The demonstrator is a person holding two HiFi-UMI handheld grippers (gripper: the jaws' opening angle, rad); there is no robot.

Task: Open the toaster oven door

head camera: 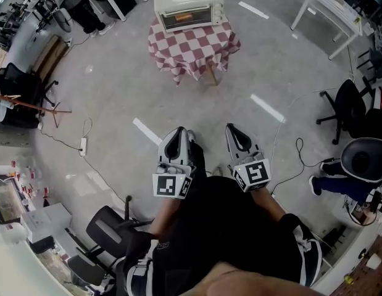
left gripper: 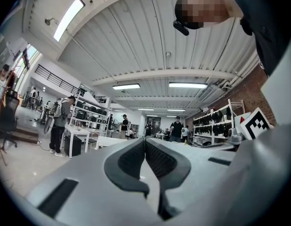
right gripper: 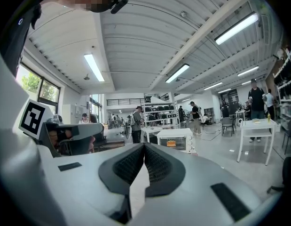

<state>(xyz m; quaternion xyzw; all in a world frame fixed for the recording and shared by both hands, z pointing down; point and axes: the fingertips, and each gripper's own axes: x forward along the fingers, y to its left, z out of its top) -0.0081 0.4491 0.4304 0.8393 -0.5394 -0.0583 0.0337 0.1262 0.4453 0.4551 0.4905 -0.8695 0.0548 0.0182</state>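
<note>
1. Left gripper [head camera: 179, 134]: lower centre of the head view, jaws clenched tight with nothing between them.
2. Right gripper [head camera: 232, 131]: just beside it on the right, jaws likewise clenched and empty.
3. Toaster oven [head camera: 188, 5]: top centre, door closed, standing on a checker-covered bench [head camera: 192, 47], well apart from both grippers.

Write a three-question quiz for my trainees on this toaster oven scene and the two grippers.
1. True or false: the door of the toaster oven is already open.
2. Which colours does the checked cloth under the oven have? A) red and white B) blue and yellow C) green and black
3. Fill in: the left gripper and the right gripper each have their jaws ____, with nothing between them.
Key: 1 false; 2 A; 3 shut.
</note>
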